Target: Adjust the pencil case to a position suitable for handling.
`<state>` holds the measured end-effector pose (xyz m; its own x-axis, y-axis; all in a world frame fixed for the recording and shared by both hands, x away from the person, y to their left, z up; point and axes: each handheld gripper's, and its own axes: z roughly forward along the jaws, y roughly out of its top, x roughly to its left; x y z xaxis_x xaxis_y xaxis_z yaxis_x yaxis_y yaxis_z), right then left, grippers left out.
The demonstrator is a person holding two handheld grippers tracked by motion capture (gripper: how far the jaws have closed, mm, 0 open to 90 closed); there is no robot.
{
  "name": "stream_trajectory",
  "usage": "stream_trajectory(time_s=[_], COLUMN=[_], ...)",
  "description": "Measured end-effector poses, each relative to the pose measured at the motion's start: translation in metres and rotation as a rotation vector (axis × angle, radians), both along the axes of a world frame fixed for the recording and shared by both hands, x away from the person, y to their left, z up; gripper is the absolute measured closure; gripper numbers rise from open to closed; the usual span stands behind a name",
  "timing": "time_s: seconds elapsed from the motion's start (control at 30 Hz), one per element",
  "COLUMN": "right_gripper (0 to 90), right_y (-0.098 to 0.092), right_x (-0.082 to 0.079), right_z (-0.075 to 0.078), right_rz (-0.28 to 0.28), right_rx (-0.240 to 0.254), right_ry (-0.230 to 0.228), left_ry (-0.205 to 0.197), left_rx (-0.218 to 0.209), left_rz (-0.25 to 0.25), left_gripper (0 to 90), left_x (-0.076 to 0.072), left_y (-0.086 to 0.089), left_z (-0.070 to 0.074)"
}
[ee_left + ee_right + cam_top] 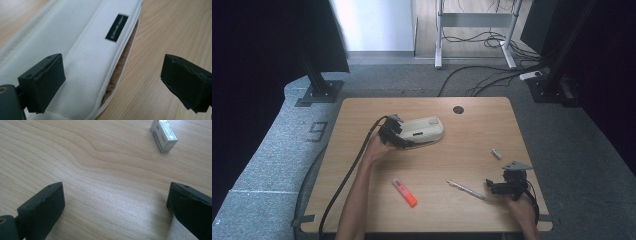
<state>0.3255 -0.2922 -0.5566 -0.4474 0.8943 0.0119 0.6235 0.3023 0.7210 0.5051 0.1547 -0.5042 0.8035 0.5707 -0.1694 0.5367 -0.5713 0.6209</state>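
1. My left gripper (112, 82) hangs over the near end of the white pouch (82, 52), jaws spread wide and holding nothing.
2. The pouch runs up and away between those jaws: its fabric passes under my left-hand jaw, while the other jaw stands over bare table (160, 37) beside the pouch's edge.
3. A small black label (116, 27) sits on the pouch ahead of the jaws; the mouth along its edge gapes a little, showing a tan lining.
4. In the high view, my left gripper (396, 134) meets the pouch (424, 129) at its left end.
5. My right gripper (113, 210) is released too, jaws wide apart above bare wood.
6. A small silver box (163, 135) lies ahead of the right-hand jaw, well apart from it.
7. In the high view, a pen (466, 190) lies just left of my right gripper (498, 187), and an orange marker (404, 192) farther left.
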Motion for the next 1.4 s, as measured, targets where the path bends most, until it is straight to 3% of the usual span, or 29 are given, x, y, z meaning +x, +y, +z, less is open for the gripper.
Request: stream_trajectory(time_s=[0.23, 0.53, 0.9, 1.23, 1.4], right_gripper=[1.3, 1.3, 1.3, 1.3, 1.3], right_y=[0.0, 0.0, 0.0, 0.0, 0.0], right_x=[0.0, 0.0, 0.0, 0.0, 0.0], right_z=[0.0, 0.0, 0.0, 0.0, 0.0], right_rz=[0.0, 0.0, 0.0, 0.0, -0.001], right_rx=[0.001, 0.001, 0.001, 0.001, 0.001], right_ry=[0.0, 0.0, 0.0, 0.0, 0.0], left_ry=[-0.014, -0.047, -0.051, -0.064, -0.064], left_rx=[-0.027, 0.038, 0.042, 0.08, 0.062], left_rz=[0.022, 0.026, 0.047, 0.058, 0.099], left_gripper=[5.3, 4.4, 2.5, 5.8, 11.8], left_x=[-0.006, -0.025, -0.026, -0.052, -0.067], left_y=[0.002, 0.006, 0.007, 0.009, 0.016], left_z=[-0.009, -0.011, -0.016, -0.015, -0.015])
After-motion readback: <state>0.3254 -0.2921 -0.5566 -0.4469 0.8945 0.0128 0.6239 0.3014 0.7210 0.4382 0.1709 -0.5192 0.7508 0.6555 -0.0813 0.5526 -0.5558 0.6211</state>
